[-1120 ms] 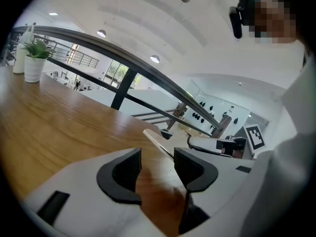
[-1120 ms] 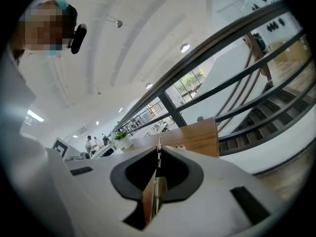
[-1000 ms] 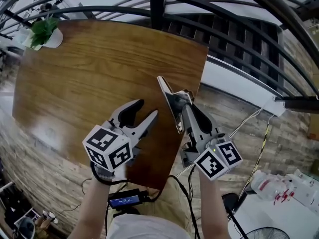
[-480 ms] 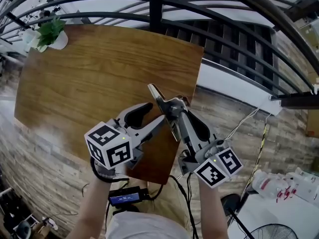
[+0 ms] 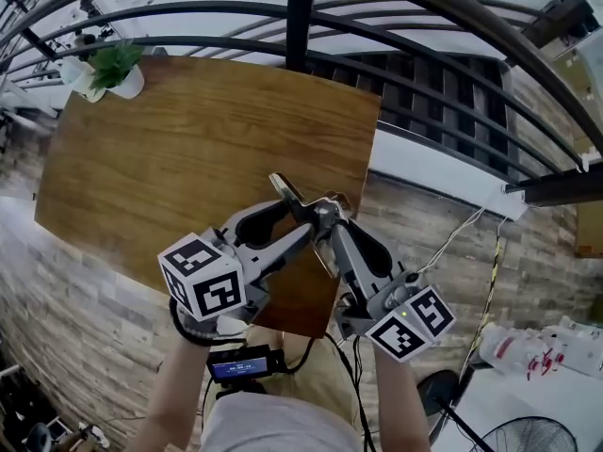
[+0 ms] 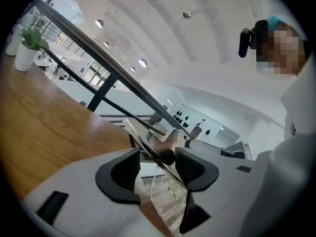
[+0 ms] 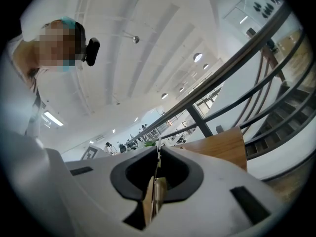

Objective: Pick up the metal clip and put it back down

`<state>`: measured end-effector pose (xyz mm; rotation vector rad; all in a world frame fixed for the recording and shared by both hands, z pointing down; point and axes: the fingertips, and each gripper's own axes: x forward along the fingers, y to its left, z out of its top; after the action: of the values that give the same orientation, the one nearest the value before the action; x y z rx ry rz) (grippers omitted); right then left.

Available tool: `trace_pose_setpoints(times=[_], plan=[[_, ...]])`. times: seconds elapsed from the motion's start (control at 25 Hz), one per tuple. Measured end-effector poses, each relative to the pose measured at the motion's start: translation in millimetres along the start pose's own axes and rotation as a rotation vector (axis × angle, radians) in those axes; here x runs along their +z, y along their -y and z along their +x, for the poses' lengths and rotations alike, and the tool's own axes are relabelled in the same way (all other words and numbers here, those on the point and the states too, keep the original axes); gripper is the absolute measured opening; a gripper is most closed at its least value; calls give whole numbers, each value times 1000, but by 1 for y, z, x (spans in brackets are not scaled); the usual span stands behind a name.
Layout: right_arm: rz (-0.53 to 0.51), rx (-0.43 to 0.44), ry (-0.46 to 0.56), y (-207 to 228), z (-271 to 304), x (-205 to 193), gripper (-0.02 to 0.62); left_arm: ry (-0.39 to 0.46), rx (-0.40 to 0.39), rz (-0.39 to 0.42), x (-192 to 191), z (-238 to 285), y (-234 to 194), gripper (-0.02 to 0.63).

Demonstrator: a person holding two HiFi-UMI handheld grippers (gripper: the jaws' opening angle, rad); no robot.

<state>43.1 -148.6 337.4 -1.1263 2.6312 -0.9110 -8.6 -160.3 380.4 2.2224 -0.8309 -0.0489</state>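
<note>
- The metal clip (image 5: 290, 194) is not on the table (image 5: 188, 149). It is in the air above the table's near right corner, at the front of the right gripper (image 5: 325, 217).
- The right gripper is clenched on the clip. In the right gripper view the clip (image 7: 154, 196) shows edge-on as a thin plate, and both jaws of this gripper (image 7: 157, 174) press on it.
- The left gripper (image 5: 298, 218) is released, its jaws stand apart. In the left gripper view the clip (image 6: 148, 144) crosses the gap between them (image 6: 157, 164) on a slant. I cannot tell if it touches a pad.
- In the head view the long axis of the clip runs from about 11 o'clock to 5 o'clock, almost in line with the right gripper, which points to 11 o'clock.
- From the left gripper's marker cube the clip lies at about 1 o'clock, so this gripper comes to the clip from the side, across its flat faces.
- Both grippers are at the clip, but only the right one carries it.
- The free wood of the table lies from the clip toward 10 and 11 o'clock. I judge that putting the clip down needs a move that way and downward, with the left jaws kept off the plate.
</note>
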Motion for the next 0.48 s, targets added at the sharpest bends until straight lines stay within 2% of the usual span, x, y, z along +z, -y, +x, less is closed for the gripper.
trace_pose_setpoints(times=[0.48], plan=[[-43, -1, 51, -72, -23, 4, 26, 24, -45, 185, 22, -59, 49, 225]])
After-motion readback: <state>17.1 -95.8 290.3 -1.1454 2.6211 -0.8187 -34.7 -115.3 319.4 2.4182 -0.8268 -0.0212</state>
